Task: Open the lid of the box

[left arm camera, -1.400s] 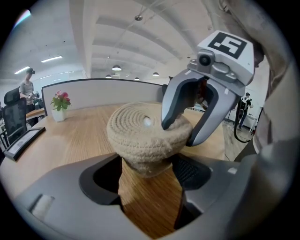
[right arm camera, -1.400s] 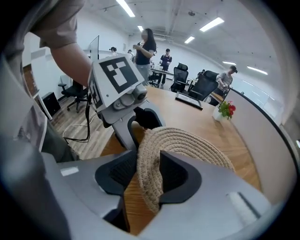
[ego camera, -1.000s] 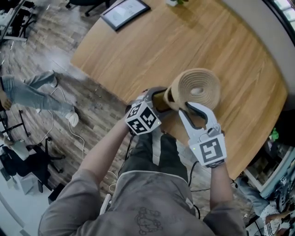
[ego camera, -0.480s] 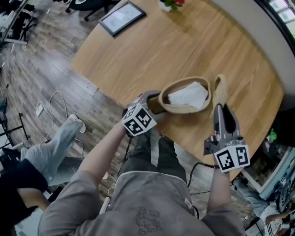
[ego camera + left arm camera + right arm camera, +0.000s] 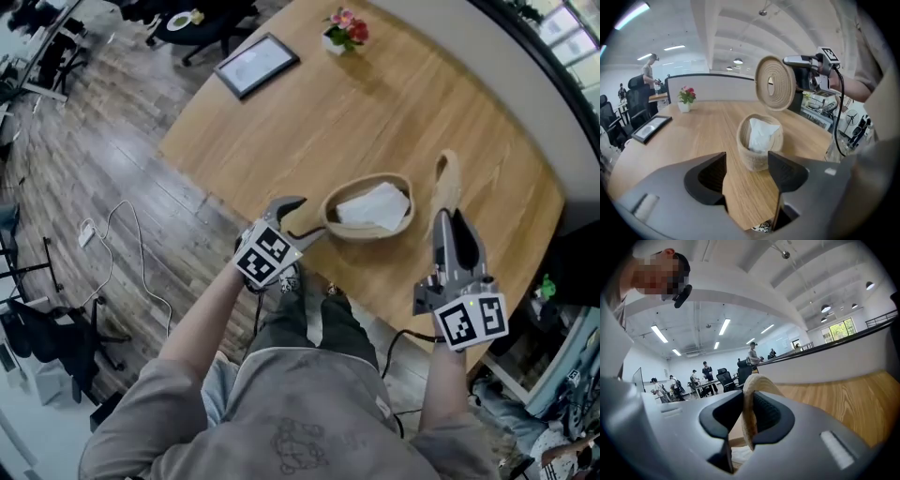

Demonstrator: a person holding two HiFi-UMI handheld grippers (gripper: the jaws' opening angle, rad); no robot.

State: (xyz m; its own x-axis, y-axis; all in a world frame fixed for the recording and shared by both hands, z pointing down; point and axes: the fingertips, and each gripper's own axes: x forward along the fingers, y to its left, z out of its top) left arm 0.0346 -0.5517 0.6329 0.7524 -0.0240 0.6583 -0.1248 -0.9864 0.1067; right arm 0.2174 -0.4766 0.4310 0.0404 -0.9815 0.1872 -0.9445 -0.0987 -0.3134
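Lid [image 5: 447,183] and box [image 5: 361,234] are apart: the round woven lid is off and hangs on edge in the air above the table [image 5: 309,112], just to the right of the box and level with its rim or higher. The right gripper [image 5: 448,220] is clamped on the lid's lower rim. In the right gripper view the coiled rope edge sits squeezed between the two pads. Its jaws have just been closing on that rim.

The box, a small woven rope basket, stands open near the table's near edge, in front of the person. A crumpled white tissue [image 5: 375,206] fills its inside.

The left gripper [image 5: 302,217] is at the box's left side, at the table's near edge, pointing toward the box and downward. Its jaws stand apart with nothing between them. They have just been closing a little. In the left gripper view the basket stands just beyond the jaw tips, with bare wood showing in the gap, and the raised lid shows flat-on above the basket.

A dark picture frame [image 5: 256,64] lies near the far left edge, and a small pot of pink flowers [image 5: 344,31] stands at the far edge, both well apart from the box.
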